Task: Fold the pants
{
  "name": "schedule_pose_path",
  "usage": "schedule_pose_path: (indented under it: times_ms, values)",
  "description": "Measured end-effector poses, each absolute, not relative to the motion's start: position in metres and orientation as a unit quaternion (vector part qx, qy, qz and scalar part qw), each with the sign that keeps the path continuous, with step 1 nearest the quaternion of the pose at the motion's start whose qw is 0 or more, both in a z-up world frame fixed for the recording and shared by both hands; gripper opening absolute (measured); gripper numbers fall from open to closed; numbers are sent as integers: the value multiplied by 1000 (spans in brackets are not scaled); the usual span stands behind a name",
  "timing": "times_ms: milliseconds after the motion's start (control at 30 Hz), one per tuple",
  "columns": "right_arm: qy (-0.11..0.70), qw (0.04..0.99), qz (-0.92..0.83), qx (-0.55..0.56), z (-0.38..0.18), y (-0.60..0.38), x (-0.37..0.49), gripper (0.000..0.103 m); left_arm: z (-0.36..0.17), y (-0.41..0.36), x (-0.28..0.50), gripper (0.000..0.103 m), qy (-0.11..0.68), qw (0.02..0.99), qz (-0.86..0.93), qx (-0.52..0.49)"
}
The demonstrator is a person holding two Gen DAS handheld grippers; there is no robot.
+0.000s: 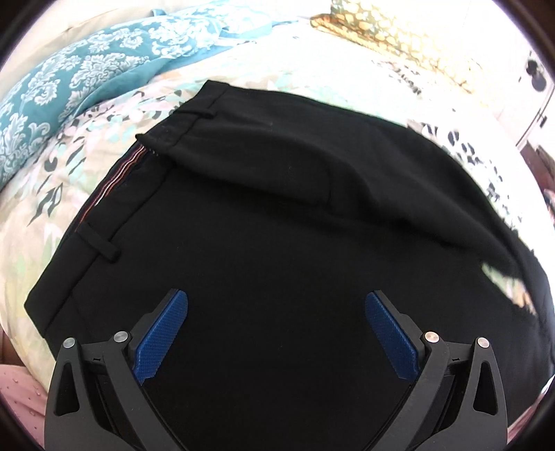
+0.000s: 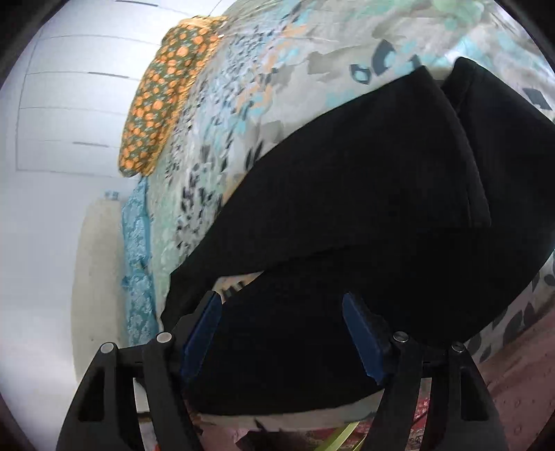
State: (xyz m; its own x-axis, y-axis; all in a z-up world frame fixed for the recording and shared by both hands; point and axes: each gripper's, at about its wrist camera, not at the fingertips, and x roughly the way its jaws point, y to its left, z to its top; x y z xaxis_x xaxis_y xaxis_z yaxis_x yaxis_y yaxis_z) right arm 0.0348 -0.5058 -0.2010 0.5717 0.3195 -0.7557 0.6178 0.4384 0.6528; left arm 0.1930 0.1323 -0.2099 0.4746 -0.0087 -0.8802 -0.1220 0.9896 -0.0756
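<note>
Your black pants (image 1: 277,225) run off the near and right edges of the left wrist view — the legs' ends stay unseen. The bedspread (image 2: 242,104) blurs in the right wrist view, and the orange-flowered pillow (image 1: 381,27) washes out in glare.

The pants (image 1: 277,215) were matt black woven cloth, smooth, with a striped ribbon lining at the waistband, left of centre in the left wrist view; the bedspread (image 1: 347,62) was soft printed cloth; the left gripper (image 1: 276,314) wore knurled blue pads (image 1: 163,333) on matt black plastic arms with bright metal pins; the right gripper (image 2: 281,321) looked the same.
</note>
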Motion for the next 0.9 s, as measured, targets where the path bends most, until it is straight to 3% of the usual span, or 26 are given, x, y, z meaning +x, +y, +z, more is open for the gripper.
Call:
schedule_pose_path:
  times_ms: [300,400,467,533,667,900]
  values:
    - [347,751,-210,522,-205,-529,14,72,-224,126,191,103,508,860,51,-11]
    - [339,759,-222,510,-204,-531,13,63,-228,123,191,103,500,864,55,0]
    - [344,765,-232,493,-203,-531,15,49,-228,124,190,103,498,865,54,-3]
    - [355,769,-245,472,-201,-532,17,13,-228,124,191,103,498,866,53,-3]
    - [346,790,-243,444,-187,-523,19,6,-228,122,191,103,495,867,55,-1]
    - [333,830,-225,386,-157,-506,29,6,-228,120,187,103,489,870,60,2]
